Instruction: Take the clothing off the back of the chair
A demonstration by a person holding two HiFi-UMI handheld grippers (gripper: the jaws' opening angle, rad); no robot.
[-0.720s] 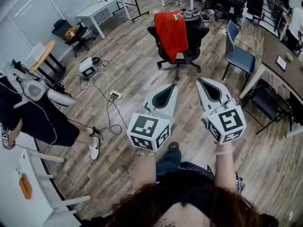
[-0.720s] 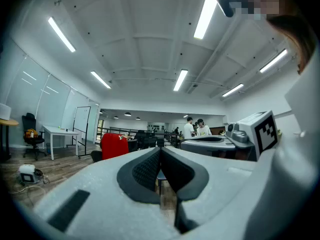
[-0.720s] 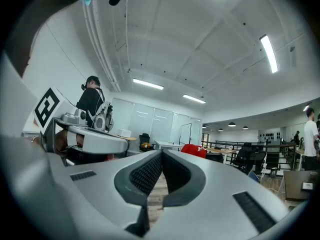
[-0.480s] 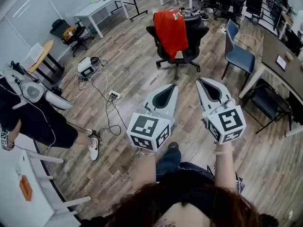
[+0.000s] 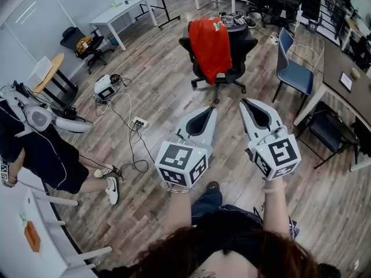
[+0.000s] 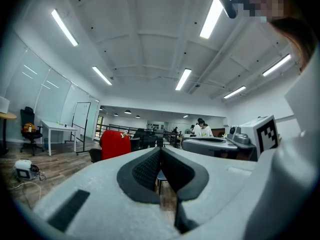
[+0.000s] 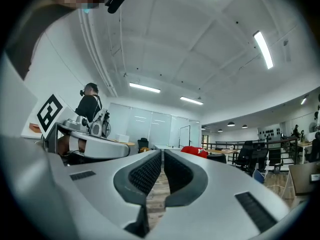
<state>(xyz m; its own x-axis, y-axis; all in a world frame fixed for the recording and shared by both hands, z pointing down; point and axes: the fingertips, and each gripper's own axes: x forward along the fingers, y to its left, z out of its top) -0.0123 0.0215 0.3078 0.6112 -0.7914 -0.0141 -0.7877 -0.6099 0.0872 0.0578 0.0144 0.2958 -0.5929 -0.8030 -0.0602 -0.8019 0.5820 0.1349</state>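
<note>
A red garment (image 5: 210, 42) hangs over the back of a black office chair (image 5: 232, 54) across the wooden floor, well ahead of both grippers. My left gripper (image 5: 212, 110) and right gripper (image 5: 244, 102) are held side by side at waist height, pointing level toward the chair. Both are shut with nothing between the jaws. The left gripper view shows the garment (image 6: 116, 144) far off to the left of the closed jaws (image 6: 160, 150). In the right gripper view it (image 7: 196, 151) shows small, just right of the closed jaws (image 7: 162, 152).
A blue chair (image 5: 293, 68) and a dark desk (image 5: 342, 74) stand to the right, with a black folding chair (image 5: 330, 129) nearer. Cables and a power strip (image 5: 138, 122) lie on the floor at left, beside a seated person (image 5: 40, 149). A white table (image 5: 119, 13) stands at the far left.
The chair with the garment sits slightly lower and further right in the head view. The seated person's foot has shifted. Both grippers stay shut and side by side.
</note>
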